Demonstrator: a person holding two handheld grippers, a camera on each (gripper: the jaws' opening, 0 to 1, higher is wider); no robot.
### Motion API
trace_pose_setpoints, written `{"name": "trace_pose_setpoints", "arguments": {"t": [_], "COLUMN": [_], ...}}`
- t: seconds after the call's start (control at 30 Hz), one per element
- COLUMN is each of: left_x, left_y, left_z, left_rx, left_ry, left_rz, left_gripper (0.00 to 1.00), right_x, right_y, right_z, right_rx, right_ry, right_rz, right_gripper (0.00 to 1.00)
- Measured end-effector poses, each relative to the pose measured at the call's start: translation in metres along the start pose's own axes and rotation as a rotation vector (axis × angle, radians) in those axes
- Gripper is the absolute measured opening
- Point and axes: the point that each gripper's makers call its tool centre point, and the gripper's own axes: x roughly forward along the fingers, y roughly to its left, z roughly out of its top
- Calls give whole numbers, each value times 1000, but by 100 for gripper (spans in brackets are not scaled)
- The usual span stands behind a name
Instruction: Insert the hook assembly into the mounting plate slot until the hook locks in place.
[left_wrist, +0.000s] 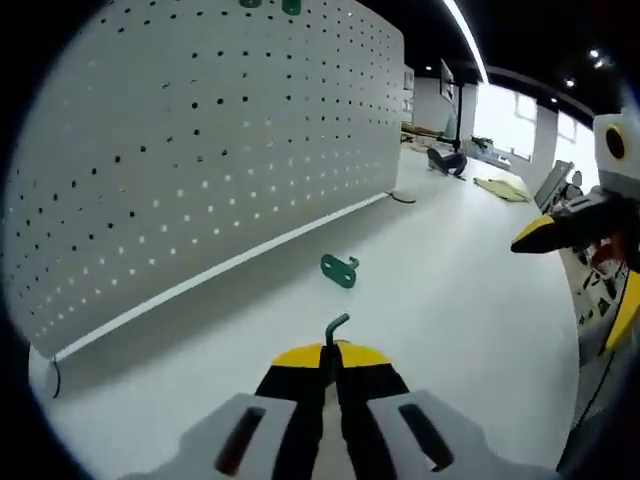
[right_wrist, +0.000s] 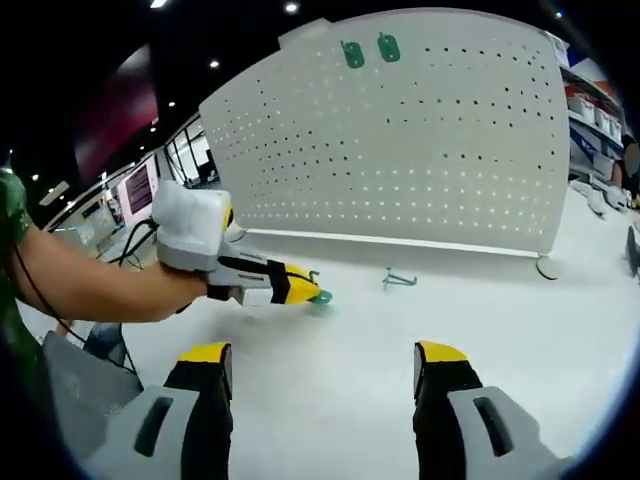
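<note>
My left gripper (left_wrist: 333, 355) is shut on a thin green hook (left_wrist: 336, 330), whose bent tip sticks up between the yellow jaw tips. A little beyond it, a small green mounting plate (left_wrist: 340, 270) lies on the white table. In the right gripper view the left gripper (right_wrist: 290, 285) hovers low over the table, with the hook tip just above that green plate (right_wrist: 321, 297). My right gripper (right_wrist: 325, 365) is open, its jaws wide apart with nothing between them. It also enters the left gripper view as a yellow tip (left_wrist: 545, 232) at the right.
A white pegboard (right_wrist: 400, 150) stands upright behind the table, with two green plates (right_wrist: 352, 53) mounted near its top. Another hook (right_wrist: 398, 280) lies on the table near the board's foot. A person's arm (right_wrist: 90, 285) reaches in from the left. Shelves and clutter stand at the far right.
</note>
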Motion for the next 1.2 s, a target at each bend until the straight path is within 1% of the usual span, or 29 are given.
{"name": "trace_pose_setpoints", "arguments": {"t": [0.03,0.07,0.1,0.17,0.23,0.3,0.37,0.43,0.63,0.77,0.93,1.2], "left_x": [-1,-3,-4,-6,-7,-8,-10,-12,-14,-13,-11,-11], "left_y": [1,3,3,6,11,14,22,26,30,28,27,23], "left_z": [-2,-3,-3,-5,-8,-12,-11,-11,-15,-15,-21,-22], "left_rx": [-7,-27,-24,-47,-44,-76,-77,-109,-110,-95,-106,-100], "left_ry": [3,1,-4,-6,-3,5,-11,-24,-20,-22,-9,-19], "left_rz": [5,24,33,56,86,103,143,160,183,189,195,193], "left_gripper": [4,4,4,4,4,4,4,4,4,4,4,4], "right_x": [0,0,0,-1,0,0,0,0,0,0,0,1], "right_y": [1,1,1,2,3,4,4,5,8,9,11,15], "right_z": [0,0,0,0,0,1,0,0,0,-1,0,-1], "right_rx": [-1,-1,-2,-6,-9,-10,-11,-12,-19,-21,-28,-33], "right_ry": [1,0,0,1,2,2,3,1,5,7,5,12], "right_rz": [2,2,2,5,8,10,12,15,23,30,41,55], "right_gripper": [75,75,75,75,75,75,75,75,75,75,76,77]}}
